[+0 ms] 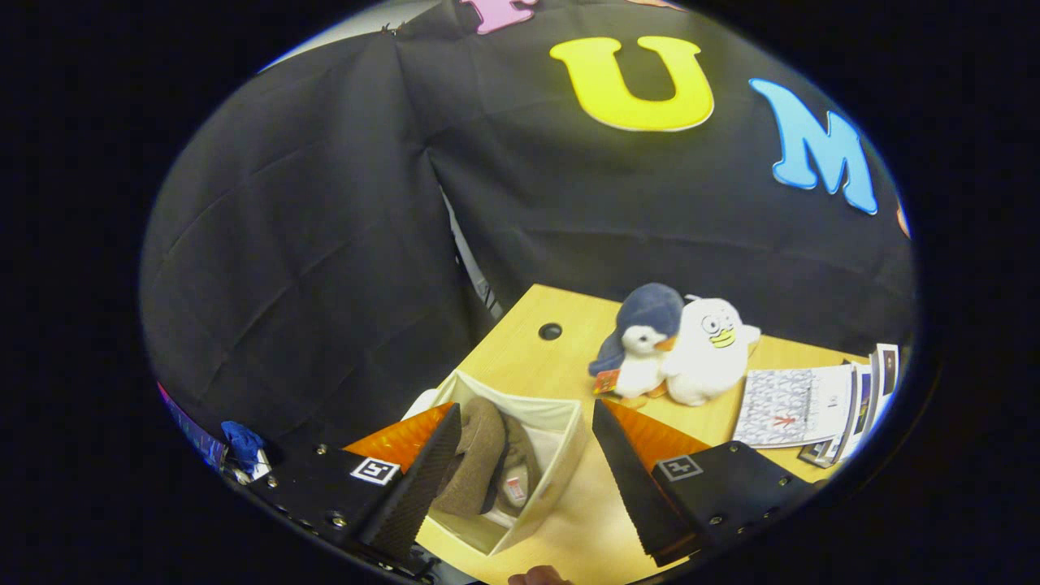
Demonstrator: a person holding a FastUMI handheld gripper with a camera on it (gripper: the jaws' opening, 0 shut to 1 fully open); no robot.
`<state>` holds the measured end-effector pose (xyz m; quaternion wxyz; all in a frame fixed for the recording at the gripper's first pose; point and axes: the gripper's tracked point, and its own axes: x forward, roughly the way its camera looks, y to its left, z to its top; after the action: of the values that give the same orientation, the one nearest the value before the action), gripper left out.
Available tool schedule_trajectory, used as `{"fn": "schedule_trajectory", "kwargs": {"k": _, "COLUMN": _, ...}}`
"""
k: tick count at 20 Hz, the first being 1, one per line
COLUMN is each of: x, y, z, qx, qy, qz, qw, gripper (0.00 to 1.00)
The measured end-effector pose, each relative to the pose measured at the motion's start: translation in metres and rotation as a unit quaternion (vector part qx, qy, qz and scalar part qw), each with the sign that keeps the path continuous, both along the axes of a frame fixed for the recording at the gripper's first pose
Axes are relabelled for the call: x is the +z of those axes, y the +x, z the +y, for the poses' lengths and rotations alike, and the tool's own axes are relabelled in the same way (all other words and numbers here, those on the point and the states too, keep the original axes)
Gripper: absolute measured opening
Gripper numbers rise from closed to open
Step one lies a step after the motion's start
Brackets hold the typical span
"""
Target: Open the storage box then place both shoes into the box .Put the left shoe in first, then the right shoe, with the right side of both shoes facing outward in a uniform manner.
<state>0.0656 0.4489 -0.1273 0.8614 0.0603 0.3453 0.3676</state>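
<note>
Gripper [526, 422] fingers were spread, empty, above the cream fabric storage box [569, 455] holding brown shoes [479, 463]; plush penguin [642, 341], white plush toy [711, 349] and booklets [812, 406] lay beyond on the wooden table [528, 357].

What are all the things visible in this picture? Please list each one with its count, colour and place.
storage box: one, cream, open, on the table between the tool's fingers.
shoes: two as far as I can tell, brown, inside the storage box.
plush toys: two, a blue-and-white penguin and a white one, beyond the storage box.
booklets: several, mostly white, fanned beside the plush toys.
table: one, light wood.
tool: one, open, holding nothing.
</note>
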Motion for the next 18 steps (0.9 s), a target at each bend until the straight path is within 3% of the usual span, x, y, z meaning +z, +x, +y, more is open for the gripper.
{"fn": "schedule_trajectory", "kwargs": {"k": 5, "x": 0.054, "y": 0.049, "z": -0.078, "qx": -0.098, "qy": 0.009, "qz": -0.109, "qw": 0.989, "gripper": 0.99}}
{"fn": "schedule_trajectory", "kwargs": {"k": 10, "x": 0.099, "y": 0.064, "z": -0.167, "qx": -0.2, "qy": 0.028, "qz": -0.181, "qw": 0.963, "gripper": 0.99}}
{"fn": "schedule_trajectory", "kwargs": {"k": 18, "x": 0.124, "y": 0.069, "z": -0.253, "qx": -0.297, "qy": 0.02, "qz": -0.247, "qw": 0.922, "gripper": 0.99}}
